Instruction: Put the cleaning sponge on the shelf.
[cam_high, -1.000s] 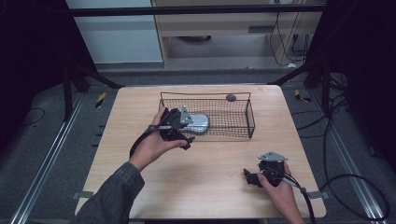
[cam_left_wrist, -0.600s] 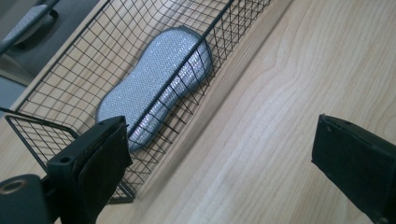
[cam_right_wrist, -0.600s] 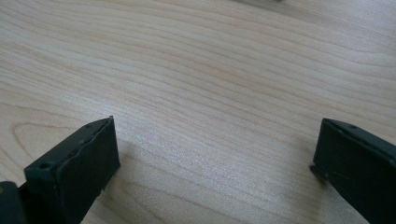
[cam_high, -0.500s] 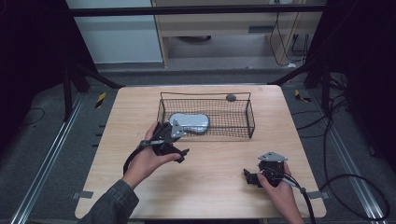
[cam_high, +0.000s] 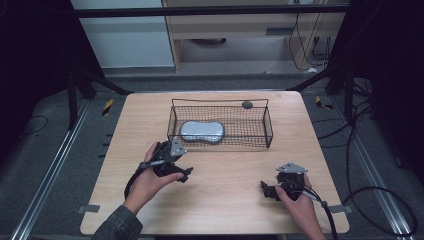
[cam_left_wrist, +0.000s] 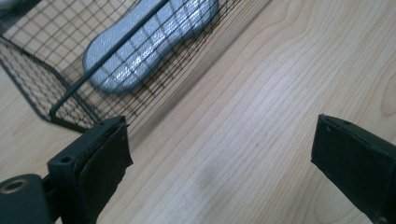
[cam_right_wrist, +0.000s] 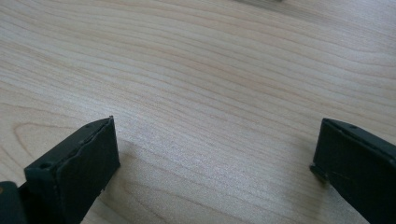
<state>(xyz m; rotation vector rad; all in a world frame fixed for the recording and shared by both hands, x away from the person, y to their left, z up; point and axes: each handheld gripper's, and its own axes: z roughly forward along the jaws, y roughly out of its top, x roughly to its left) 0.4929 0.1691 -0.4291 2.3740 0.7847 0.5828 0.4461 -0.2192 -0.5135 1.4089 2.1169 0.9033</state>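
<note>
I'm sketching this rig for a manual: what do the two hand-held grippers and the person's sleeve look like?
Both the left gripper and the right gripper are black, with flat rectangular jaws, a grey three-cornered plate on top and a trailing black cable. The sleeve is dark grey-green.

Basket and pouch cropped in left gripper view

The wire basket (cam_left_wrist: 70, 93) and silver pouch (cam_left_wrist: 144, 46) ran off the top edge; a small dark object (cam_high: 247, 104) beside the basket's far rim was too small to identify.
</note>
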